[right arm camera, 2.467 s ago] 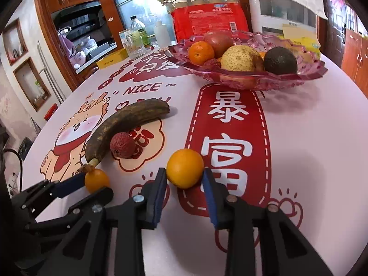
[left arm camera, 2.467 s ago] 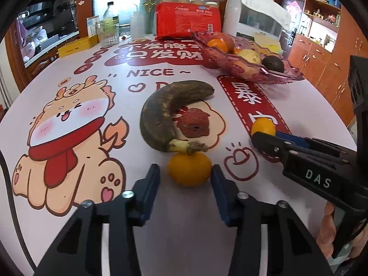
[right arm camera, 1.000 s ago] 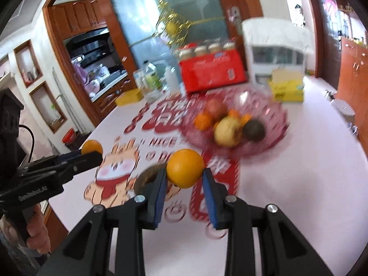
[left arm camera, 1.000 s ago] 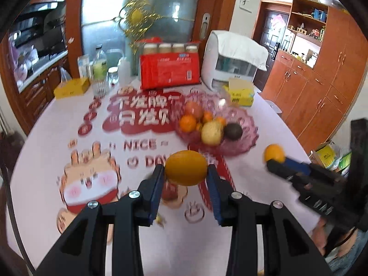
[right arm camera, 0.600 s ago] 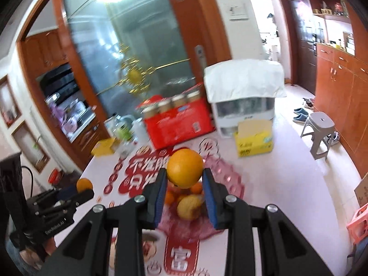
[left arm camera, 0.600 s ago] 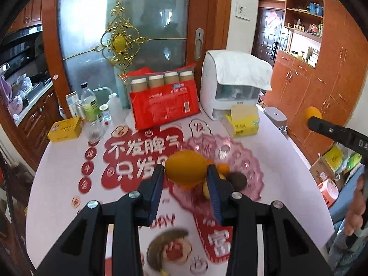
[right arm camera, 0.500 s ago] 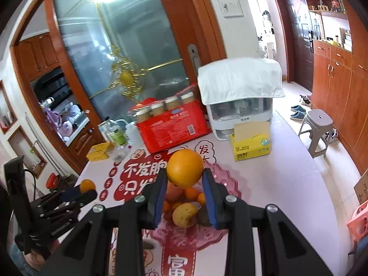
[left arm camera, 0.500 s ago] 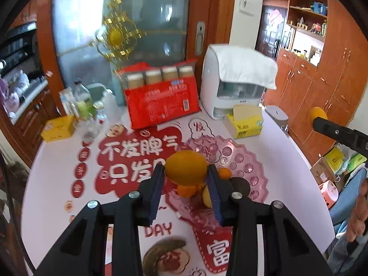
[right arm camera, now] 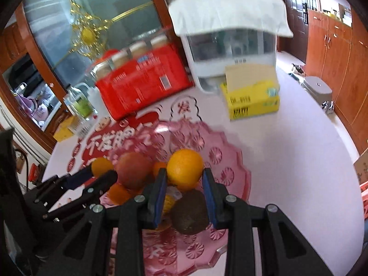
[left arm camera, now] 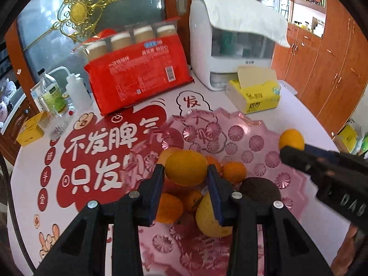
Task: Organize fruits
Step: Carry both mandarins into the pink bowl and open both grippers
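My left gripper point(left arm camera: 186, 179) is shut on an orange point(left arm camera: 186, 171) and hangs over the pink glass fruit bowl point(left arm camera: 232, 135). My right gripper point(right arm camera: 184, 181) is shut on a second orange point(right arm camera: 185, 169) above the same pink bowl point(right arm camera: 227, 168). In the bowl lie small oranges point(left arm camera: 234, 172), a yellow pear point(left arm camera: 208, 222), a dark avocado point(left arm camera: 258, 189) and a reddish apple point(right arm camera: 133, 170). In the left wrist view the right gripper point(left arm camera: 292, 147) comes in from the right with its orange point(left arm camera: 291, 139). In the right wrist view the left gripper point(right arm camera: 103, 174) enters from the left.
Behind the bowl stand a red multipack of cups point(left arm camera: 138, 78), a white appliance under a cloth point(left arm camera: 232, 39), a yellow tissue box point(left arm camera: 255, 96), bottles point(left arm camera: 54, 96) and a small yellow box point(left arm camera: 31, 130). The round table point(right arm camera: 299, 138) carries a red and white printed cloth.
Both grippers have carried their oranges away from the banana area to above the bowl and come down closer to it. The bowl now fills the middle of both views.
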